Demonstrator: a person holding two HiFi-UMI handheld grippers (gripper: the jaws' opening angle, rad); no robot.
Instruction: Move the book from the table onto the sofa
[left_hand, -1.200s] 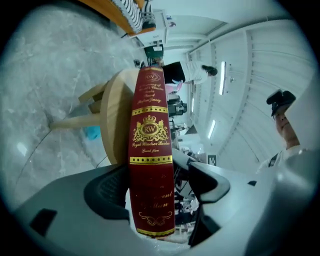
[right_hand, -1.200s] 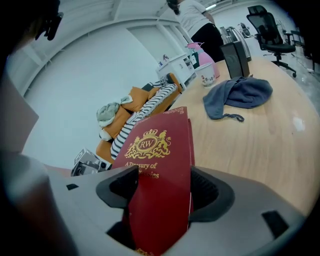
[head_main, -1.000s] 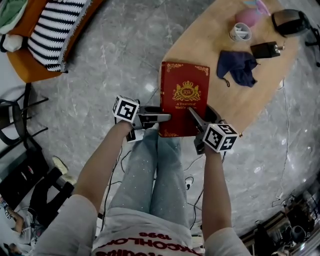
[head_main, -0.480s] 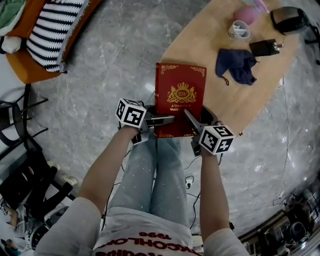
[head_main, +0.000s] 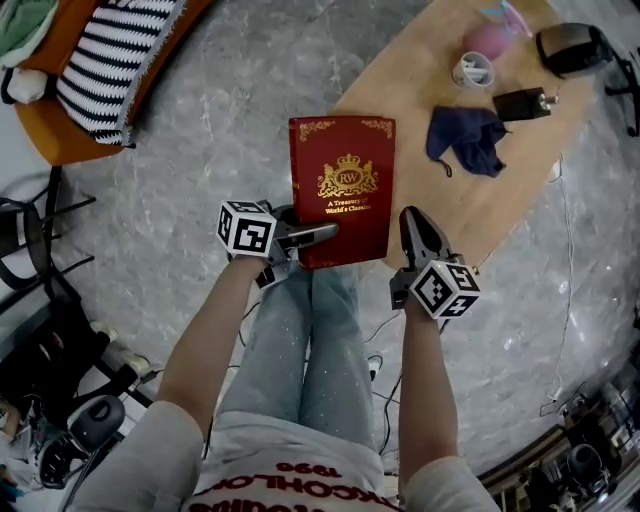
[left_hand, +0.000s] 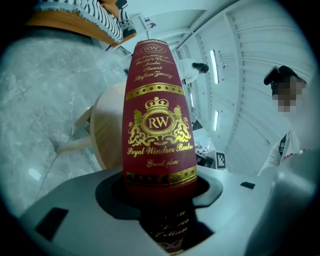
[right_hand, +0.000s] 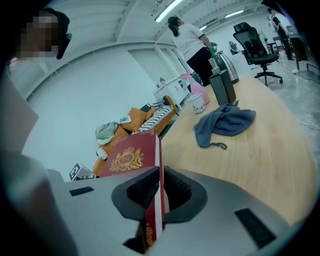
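A thick red hardback book (head_main: 342, 185) with gold print is held up over the near end of the wooden table (head_main: 420, 90). My left gripper (head_main: 318, 235) is shut on its lower left corner, and the spine (left_hand: 159, 125) stands upright between that gripper's jaws (left_hand: 160, 187). My right gripper (head_main: 412, 225) sits at the book's lower right edge. Its jaws are closing, with the book's thin edge (right_hand: 132, 155) between the pads of the right gripper (right_hand: 159, 190). The orange sofa (head_main: 60, 120), bearing a striped cushion (head_main: 110, 60), is at the far left.
On the table lie a blue cloth (head_main: 470, 135), a cup (head_main: 478, 70), a pink object (head_main: 490, 40) and black devices (head_main: 525, 102). A black chair (head_main: 30, 230) stands left on the marble floor. A person (right_hand: 192, 45) stands beyond the table.
The book has come up and to the left, off the table end. The right gripper slid from the cover to the book's right edge and closed. The left gripper rose with the book.
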